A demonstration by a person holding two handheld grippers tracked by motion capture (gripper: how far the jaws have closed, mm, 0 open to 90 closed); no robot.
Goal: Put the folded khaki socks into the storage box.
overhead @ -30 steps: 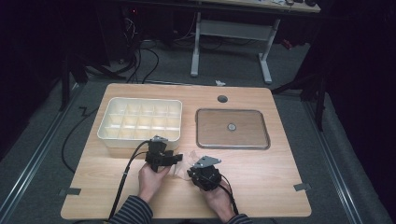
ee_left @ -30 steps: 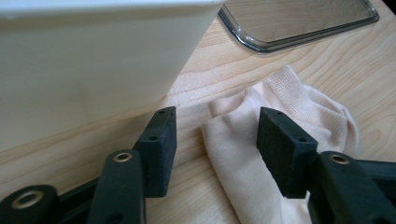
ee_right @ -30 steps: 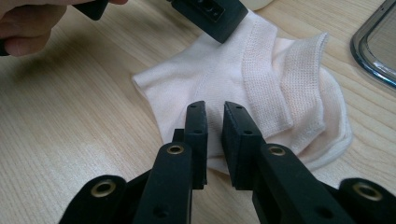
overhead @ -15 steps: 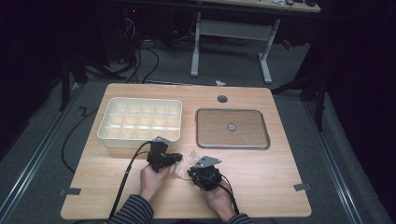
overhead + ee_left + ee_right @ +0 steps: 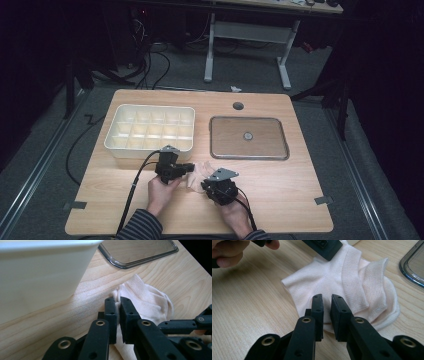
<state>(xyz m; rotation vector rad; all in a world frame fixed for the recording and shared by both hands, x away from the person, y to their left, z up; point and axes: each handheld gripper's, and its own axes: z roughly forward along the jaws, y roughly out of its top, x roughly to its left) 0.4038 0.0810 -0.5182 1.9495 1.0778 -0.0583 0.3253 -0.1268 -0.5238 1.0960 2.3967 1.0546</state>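
Observation:
A white ankle sock [image 5: 198, 173] lies crumpled on the wooden table [image 5: 280, 200], near its front edge and between the two hands. My left gripper [image 5: 192, 169] reaches it from the left. Its jaws have just been closing and now stand shut on a fold of the sock [image 5: 147, 300], pinched at the left gripper [image 5: 117, 301]. My right gripper [image 5: 204, 184] comes from the front right. In the right gripper view the right gripper [image 5: 326, 300] has its jaws nearly together, pinching the near part of the sock [image 5: 332, 277].
A white compartment box [image 5: 150, 127] stands at the back left, close behind the left hand. A clear lid with a dark rim [image 5: 248, 137] lies at the back right. A round cable hole [image 5: 238, 106] sits near the far edge.
The left gripper's jaws have drawn together onto the sock. Both hands and the sock have stayed where they were.

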